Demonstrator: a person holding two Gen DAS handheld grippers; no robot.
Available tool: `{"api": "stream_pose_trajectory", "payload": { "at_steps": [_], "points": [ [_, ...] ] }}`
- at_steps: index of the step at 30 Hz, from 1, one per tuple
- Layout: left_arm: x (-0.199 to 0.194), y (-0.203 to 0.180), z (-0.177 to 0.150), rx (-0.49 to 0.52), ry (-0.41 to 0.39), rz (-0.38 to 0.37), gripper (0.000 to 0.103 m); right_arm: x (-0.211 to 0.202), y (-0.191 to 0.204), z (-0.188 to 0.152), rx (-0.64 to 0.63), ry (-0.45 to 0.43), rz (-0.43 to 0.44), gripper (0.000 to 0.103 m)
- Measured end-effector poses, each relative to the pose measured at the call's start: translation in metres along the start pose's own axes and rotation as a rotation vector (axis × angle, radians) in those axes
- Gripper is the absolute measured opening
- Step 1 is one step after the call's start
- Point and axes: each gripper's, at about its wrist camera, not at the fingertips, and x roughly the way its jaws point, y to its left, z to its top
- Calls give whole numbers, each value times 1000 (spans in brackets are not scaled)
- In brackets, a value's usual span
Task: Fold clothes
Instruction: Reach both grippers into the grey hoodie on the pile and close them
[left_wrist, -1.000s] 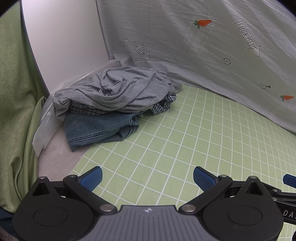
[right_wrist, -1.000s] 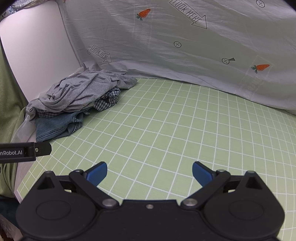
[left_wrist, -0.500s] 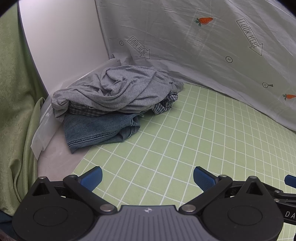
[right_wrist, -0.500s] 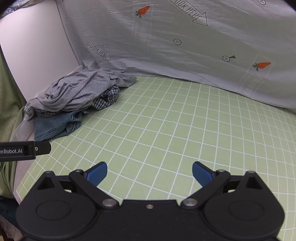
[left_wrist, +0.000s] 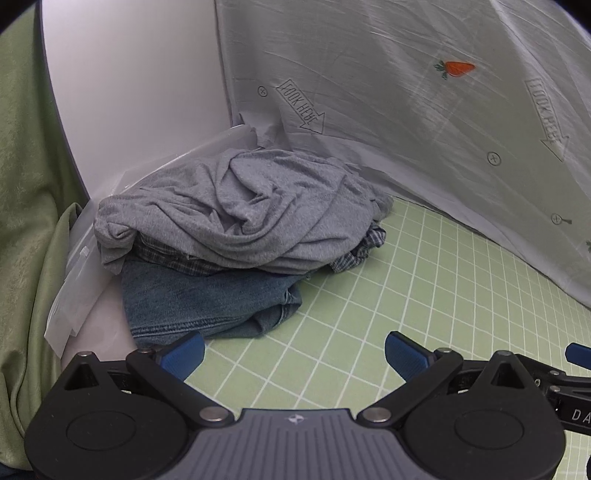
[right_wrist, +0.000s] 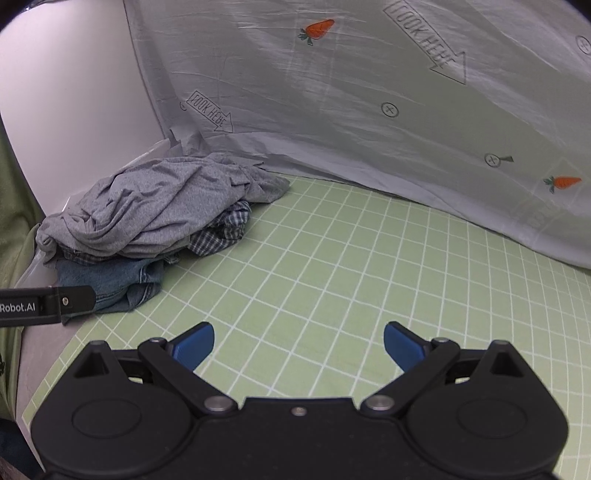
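Clothes (left_wrist: 236, 236) lie in an unsorted heap at the far-left corner of the green grid mat (left_wrist: 424, 295), against the white wall (left_wrist: 140, 92) and the foot of the grey printed sheet (left_wrist: 406, 110) that hangs as a backdrop. Grey shirt (left_wrist: 243, 206) on top, crumpled and draped over the rest; checked shirt (left_wrist: 354, 251) in the middle, one bunched end poking out toward the mat; jeans (left_wrist: 207, 299) at the bottom, roughly doubled over, their hem nearest the camera. Judged from this arrangement, no garment has been folded or even spread out: the open mat holds no finished item, so the whole task appears to remain, beginning with lifting one piece off the heap. Left gripper (left_wrist: 293, 350): blue fingers spread wide, holding nothing, with its left finger (left_wrist: 183, 354) just beside the jeans' near edge and the heap directly ahead and slightly left. Right gripper (right_wrist: 299, 345): likewise wide open and empty, hovering over bare mat, the heap (right_wrist: 159, 218) well apart from it, ahead and to the left. In the right wrist view the body of the left gripper (right_wrist: 44, 304) shows at the left border, close to the jeans (right_wrist: 122, 280). A green curtain (left_wrist: 26, 221) hangs past the mat's left edge.
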Motion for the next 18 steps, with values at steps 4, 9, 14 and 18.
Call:
{"api": "stream_pose_trajectory", "payload": {
  "at_steps": [4,9,14,18],
  "points": [
    [27,26,29,-70,-5,22,95,33,22,32,-42,-3,28,99],
    [70,56,63,-151,14,27,83,86,53,67,-66,26,81,94],
    [108,73,87,-209,53,4,78,144,80,91,-68,76,145,88],
    [121,74,89,-192,55,4,77,187,91,100,-9,154,219,79]
  ]
}}
